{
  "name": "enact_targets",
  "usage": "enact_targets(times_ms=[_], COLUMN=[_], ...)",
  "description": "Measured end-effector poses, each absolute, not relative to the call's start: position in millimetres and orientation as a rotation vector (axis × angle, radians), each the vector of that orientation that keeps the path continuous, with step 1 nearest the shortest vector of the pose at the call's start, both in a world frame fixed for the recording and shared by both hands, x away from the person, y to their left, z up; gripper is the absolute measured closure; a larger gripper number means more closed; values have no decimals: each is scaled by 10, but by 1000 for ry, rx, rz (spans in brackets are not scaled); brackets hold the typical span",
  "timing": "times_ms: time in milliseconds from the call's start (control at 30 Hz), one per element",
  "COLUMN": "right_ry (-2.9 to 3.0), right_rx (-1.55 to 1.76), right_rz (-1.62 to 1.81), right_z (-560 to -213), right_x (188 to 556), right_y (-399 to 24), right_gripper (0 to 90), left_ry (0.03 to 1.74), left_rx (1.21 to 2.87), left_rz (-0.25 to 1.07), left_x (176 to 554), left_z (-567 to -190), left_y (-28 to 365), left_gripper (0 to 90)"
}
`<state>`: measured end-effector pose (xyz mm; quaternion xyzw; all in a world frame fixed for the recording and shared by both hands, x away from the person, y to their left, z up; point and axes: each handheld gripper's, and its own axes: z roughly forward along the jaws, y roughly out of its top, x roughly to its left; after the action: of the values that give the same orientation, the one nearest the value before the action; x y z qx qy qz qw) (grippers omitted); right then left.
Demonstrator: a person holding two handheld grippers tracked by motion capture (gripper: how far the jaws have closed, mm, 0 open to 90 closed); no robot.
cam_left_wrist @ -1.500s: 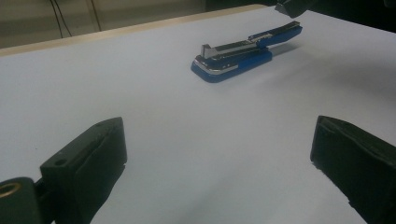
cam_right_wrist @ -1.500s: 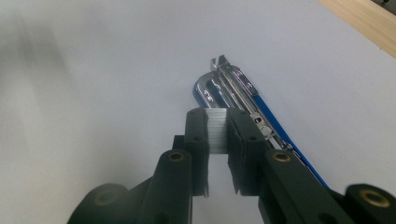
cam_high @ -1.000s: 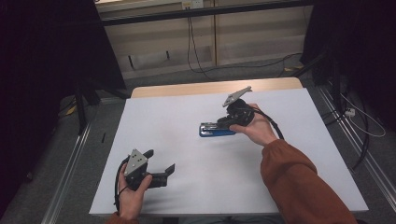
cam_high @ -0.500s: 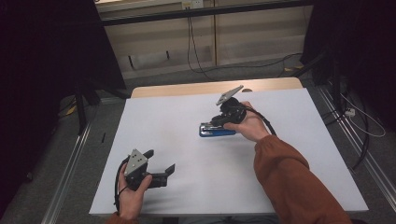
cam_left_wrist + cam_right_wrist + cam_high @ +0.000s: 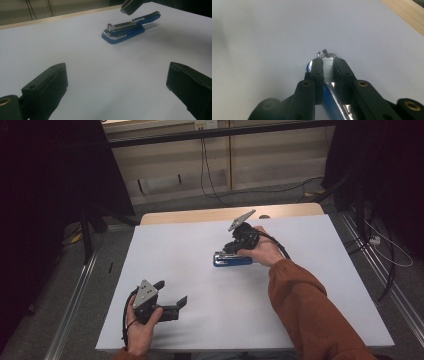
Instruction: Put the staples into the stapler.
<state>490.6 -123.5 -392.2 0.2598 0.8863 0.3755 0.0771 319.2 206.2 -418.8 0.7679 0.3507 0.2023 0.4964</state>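
We see a blue stapler [image 5: 232, 259] lying flat on the white table [image 5: 320, 310], a little beyond the middle, its top arm swung open. In the left gripper view the stapler [image 5: 125, 28] shows its chrome magazine raised above the blue base.

Right gripper [image 5: 231, 248]: held over the stapler's top, jaws pointing down toward it. In its own view the right gripper [image 5: 328, 67] has its jaws clenched on a strip of staples [image 5: 328, 70], silvery and ribbed, pinched between the two black pads directly above the stapler's channel [image 5: 332, 100].

Left gripper [image 5: 172, 296]: resting at the near left of the table, well apart from the stapler, jaws spread wide with nothing between them. In its own view both pads [image 5: 47, 87] frame bare table.
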Motion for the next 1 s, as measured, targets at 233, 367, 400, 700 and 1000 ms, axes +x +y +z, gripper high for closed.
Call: enact_targets(times_ms=[233, 367, 400, 700, 1000], right_ry=[2659, 2680, 2682, 2708, 2735], right_rx=[760, 729, 724, 618, 552], right_rz=[1141, 1133, 1139, 1110, 1094], right_z=[-3946, -3960, -3966, -3960, -4004], right_x=[4958, 4985, 4993, 5023, 5083], right_y=[-1220, -1194, -1190, -1114, -1098], right_gripper=[792, 792, 792, 792, 792], left_ry=[849, 851, 852, 851, 848], left_rx=[1860, 1860, 1859, 1861, 1859], left_rz=[489, 489, 489, 487, 487], left_x=[3194, 3195, 3195, 3194, 3197], left_z=[-4187, -4188, -4189, -4189, -4188], left_y=[2061, 2062, 2062, 2062, 2065], left_gripper=[39, 38, 38, 38, 38])
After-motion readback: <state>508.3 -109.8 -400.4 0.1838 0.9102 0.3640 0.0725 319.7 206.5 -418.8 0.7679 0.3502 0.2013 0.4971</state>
